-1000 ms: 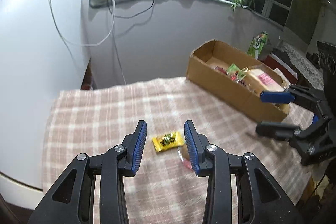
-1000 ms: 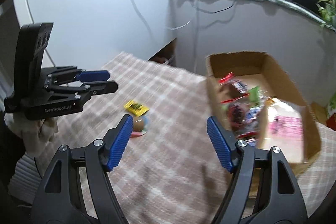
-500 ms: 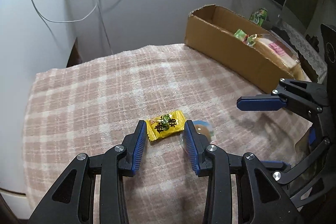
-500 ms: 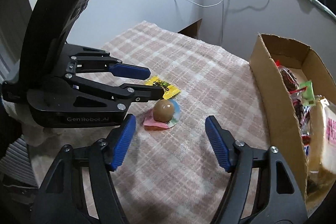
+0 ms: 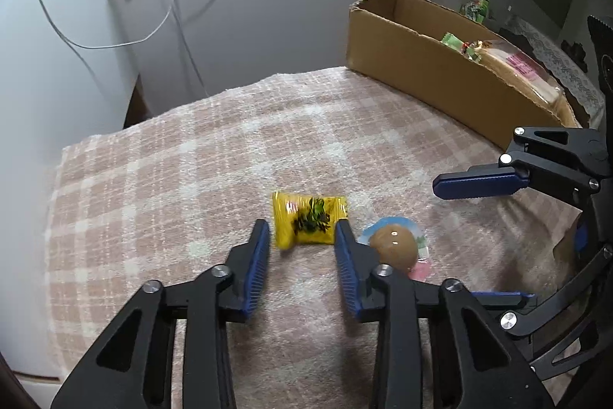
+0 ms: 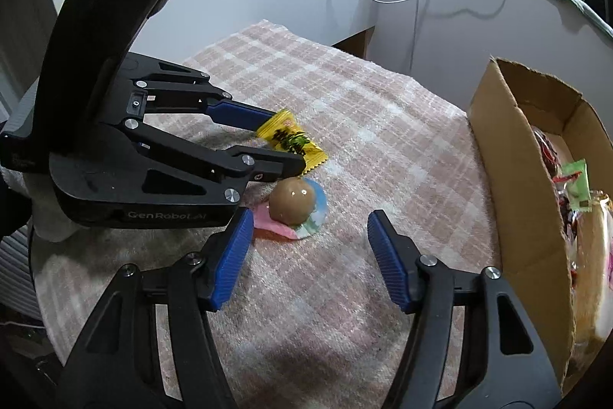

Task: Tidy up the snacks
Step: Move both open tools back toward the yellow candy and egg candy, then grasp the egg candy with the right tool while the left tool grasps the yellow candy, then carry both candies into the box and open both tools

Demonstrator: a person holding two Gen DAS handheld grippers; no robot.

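1. A yellow candy packet (image 5: pixel 309 222) lies on the worktop (image 5: pixel 161 179), which is covered by a pink-and-white checked cloth. The packet is a small pillow-shaped wrapper with crimped, saw-toothed ends and a dark green and black print in the middle; a small pink mark sits near one corner.
2. Just beside it, on the side toward the right gripper, lies a second snack (image 6: pixel 293 204): a glossy brown dome, rounded like an egg, sealed on a flat wrapper with a pale blue rim and a pink tab.
3. The left gripper (image 5: pixel 302 240) is down at the yellow packet. Its blue-padded jaws have just been closing and now stand at either side of the packet, which is between them. The right-hand pad is at the packet's edge; whether the pads press on it I cannot tell.
4. The right gripper (image 6: pixel 310 236) points down at the brown dome snack. Its jaws have also been closing but stand well apart, with the snack ahead of the tips and nothing clamped.
5. An open cardboard box (image 6: pixel 509 156) stands on the worktop's far right side, well apart from the two loose snacks. It holds red, green and pink packets and a clear-wrapped bread-coloured pack.
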